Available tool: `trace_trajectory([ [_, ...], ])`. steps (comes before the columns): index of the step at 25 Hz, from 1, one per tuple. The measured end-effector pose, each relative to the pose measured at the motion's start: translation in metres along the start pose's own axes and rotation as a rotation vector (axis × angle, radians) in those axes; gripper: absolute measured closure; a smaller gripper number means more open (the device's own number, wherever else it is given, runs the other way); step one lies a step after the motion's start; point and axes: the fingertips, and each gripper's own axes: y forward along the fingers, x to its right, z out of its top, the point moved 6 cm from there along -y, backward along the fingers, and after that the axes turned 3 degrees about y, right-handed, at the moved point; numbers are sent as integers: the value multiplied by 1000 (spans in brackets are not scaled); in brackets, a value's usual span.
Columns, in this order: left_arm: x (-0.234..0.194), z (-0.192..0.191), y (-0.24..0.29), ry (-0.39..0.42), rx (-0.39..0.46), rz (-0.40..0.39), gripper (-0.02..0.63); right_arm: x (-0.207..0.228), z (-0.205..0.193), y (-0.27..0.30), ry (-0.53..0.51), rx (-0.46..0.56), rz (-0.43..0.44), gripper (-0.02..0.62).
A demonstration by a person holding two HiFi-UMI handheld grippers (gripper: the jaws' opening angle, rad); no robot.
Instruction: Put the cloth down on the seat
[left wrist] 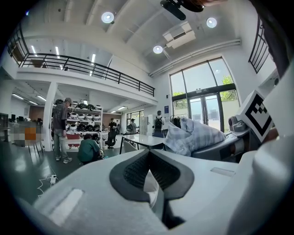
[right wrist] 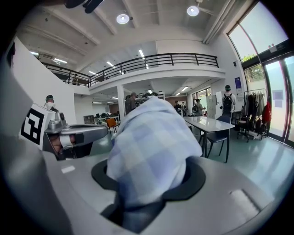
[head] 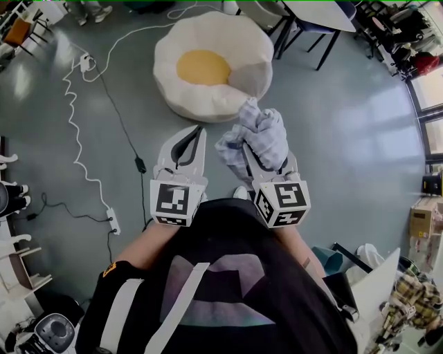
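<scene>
The seat is a white beanbag (head: 211, 66) with a yellow centre, on the grey floor just beyond both grippers. My right gripper (head: 252, 155) is shut on a bunched blue-and-white checked cloth (head: 259, 135), held in the air short of the beanbag's near edge. In the right gripper view the cloth (right wrist: 149, 142) bulges up between the jaws and hides the right gripper's (right wrist: 149, 172) tips. My left gripper (head: 199, 130) is beside it on the left, shut with nothing in it; its tips meet in the left gripper view (left wrist: 148, 153), where the cloth (left wrist: 190, 135) shows to the right.
A white cable and power strip (head: 76, 124) and a black cable (head: 121, 117) run over the floor at left. A table with chairs (head: 311, 17) stands behind the beanbag. Shelving (head: 14, 263) is at the left edge and boxes (head: 422, 218) at the right. People (left wrist: 59, 128) stand far off.
</scene>
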Motion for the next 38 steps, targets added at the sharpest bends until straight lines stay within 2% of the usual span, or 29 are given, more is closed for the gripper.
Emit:
trace_trajectory([
  [11,-19,0,-14,2,-2,21,606,-25,7,11,-11,10,26,371],
  [15,-34,3,2,0,-13,36,606,-21,17,33,-13,3,45,370],
  [20,-33,0,7,5,-10,68,606,-13,12,39,-20,-2,69,370],
  [26,-59,-3,42,10,-38,89,606,4,18,87,0,-32,87,370],
  [33,-66,-17,63,-5,-79,107,606,15,14,111,-17,-63,101,370],
  [38,-99,-23,119,-22,-107,104,606,39,28,171,-6,-96,102,370],
])
